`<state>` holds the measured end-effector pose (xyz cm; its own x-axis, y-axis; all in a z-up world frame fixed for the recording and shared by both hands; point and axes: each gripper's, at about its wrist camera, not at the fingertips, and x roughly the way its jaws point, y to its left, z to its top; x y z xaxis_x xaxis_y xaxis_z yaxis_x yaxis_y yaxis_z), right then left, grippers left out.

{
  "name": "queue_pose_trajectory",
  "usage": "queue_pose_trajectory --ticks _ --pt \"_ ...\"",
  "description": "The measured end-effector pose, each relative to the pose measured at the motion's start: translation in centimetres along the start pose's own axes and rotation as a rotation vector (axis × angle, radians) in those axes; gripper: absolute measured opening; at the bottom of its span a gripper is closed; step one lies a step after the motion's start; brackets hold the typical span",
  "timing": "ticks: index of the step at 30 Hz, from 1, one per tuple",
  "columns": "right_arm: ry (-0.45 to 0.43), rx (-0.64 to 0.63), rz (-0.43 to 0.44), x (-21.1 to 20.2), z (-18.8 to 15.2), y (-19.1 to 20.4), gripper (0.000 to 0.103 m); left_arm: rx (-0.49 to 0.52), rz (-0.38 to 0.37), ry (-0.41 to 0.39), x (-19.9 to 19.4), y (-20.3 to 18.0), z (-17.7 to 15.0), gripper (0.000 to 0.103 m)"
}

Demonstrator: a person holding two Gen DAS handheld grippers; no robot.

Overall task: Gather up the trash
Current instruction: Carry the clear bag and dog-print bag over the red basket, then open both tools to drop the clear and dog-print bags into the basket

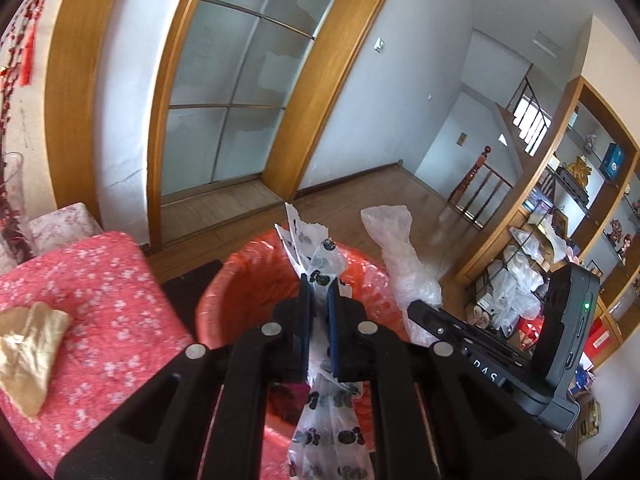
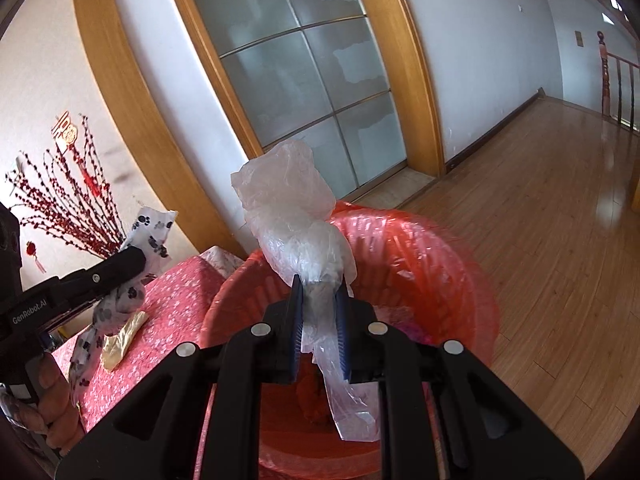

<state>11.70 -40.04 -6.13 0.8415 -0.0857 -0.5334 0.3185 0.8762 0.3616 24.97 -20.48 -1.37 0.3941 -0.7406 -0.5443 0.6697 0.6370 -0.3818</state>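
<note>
- Wrapper (image 1: pixel 320 268), clear plastic printed with black paw marks, is pinched between the pads of the left hand-held gripper (image 1: pixel 319 304); its long axis runs along the fingers, with the torn end pointing up and away past the tips and the tail hanging down toward the camera.
- Bag (image 2: pixel 296 216), a crumpled clear plastic one, is pinched by the right hand-held gripper (image 2: pixel 319 300); it stands nearly upright, with the bunched end above the tips and a flat strip trailing down between the fingers.
- Both pieces hang over the bin (image 2: pixel 440 264), which is lined with red plastic and stands on the wooden floor (image 2: pixel 552 240).
- Left of the bin lies a red flowered tabletop (image 1: pixel 100 280) with a gold foil scrap (image 1: pixel 28 352) on it.
- In the left view, the right hand-held gripper (image 1: pixel 416 308) sits just right of the left one.
</note>
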Motion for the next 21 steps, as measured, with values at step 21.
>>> queue_pose_trajectory --ticks 21 --pt "0.007 0.048 -0.026 1.6 0.9 -3.0 0.027 -0.031 -0.023 0.071 5.8 -0.3 -0.4 0.023"
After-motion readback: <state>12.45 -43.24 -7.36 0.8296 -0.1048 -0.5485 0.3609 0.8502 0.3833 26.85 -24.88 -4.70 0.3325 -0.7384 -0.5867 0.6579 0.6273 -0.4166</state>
